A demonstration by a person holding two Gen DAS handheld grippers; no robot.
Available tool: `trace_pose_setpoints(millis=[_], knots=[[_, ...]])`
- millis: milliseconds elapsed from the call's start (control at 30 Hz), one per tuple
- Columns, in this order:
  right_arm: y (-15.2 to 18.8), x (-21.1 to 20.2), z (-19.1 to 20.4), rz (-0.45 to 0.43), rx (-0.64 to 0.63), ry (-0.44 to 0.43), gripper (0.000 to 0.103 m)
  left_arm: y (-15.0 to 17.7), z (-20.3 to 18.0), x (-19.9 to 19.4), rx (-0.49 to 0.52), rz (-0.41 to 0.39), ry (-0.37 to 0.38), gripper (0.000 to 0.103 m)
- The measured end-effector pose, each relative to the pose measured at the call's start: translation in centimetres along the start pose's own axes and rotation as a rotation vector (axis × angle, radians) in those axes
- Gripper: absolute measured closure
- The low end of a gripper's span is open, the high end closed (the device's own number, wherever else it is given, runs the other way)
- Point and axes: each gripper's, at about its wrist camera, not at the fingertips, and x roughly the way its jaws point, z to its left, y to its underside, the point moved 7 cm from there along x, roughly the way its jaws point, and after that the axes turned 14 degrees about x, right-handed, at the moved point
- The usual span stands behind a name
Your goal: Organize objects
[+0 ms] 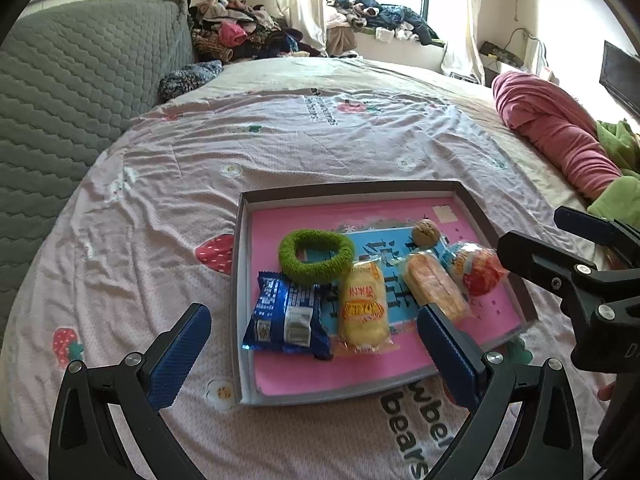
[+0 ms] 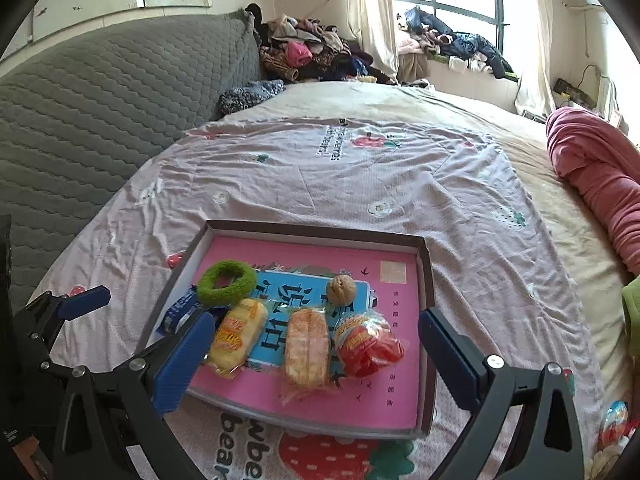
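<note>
A shallow grey box tray (image 1: 352, 190) (image 2: 320, 230) with a pink floor lies on the bed. In it are a green scrunchie (image 1: 316, 256) (image 2: 227, 282), a blue snack packet (image 1: 286, 318) (image 2: 180, 312), a yellow cake packet (image 1: 362, 306) (image 2: 238, 334), an orange bread packet (image 1: 436, 290) (image 2: 306, 346), a red packet (image 1: 476, 268) (image 2: 366, 344) and a walnut (image 1: 426, 233) (image 2: 341, 289). My left gripper (image 1: 312, 314) hangs open above the tray's near left side. My right gripper (image 2: 316, 318) (image 1: 536, 232) hangs open above the near right side. Neither holds anything.
The bed sheet (image 1: 280, 148) is pink with strawberry prints. A grey quilted headboard (image 1: 80, 80) rises at the left, with heaped clothes (image 1: 240, 36) behind. A rolled pink blanket (image 1: 552, 132) and green cloth (image 1: 616, 148) lie at the right. Another snack packet (image 2: 616, 428) rests near the right edge.
</note>
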Motion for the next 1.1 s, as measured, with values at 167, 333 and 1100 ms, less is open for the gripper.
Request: trace_pose_setpoints(millis=[167, 333, 1100], knots=[[1.1, -2.6, 0.4, -0.042, 0.008, -0.016, 0.0, 0.9, -0.7, -2.7, 0.0, -0.031, 0.004, 0.001], [2.3, -5.1, 1.0, -0.068, -0.005, -0.018, 0.0, 1.9, -1.8, -5.3, 0.015, -0.054, 0.006, 0.001], [8.7, -13.5, 1.5, -0.113, 0.008, -0.021, 0.0, 8.7, -2.2, -12.8, -0.044, -0.086, -0.018, 0.001]])
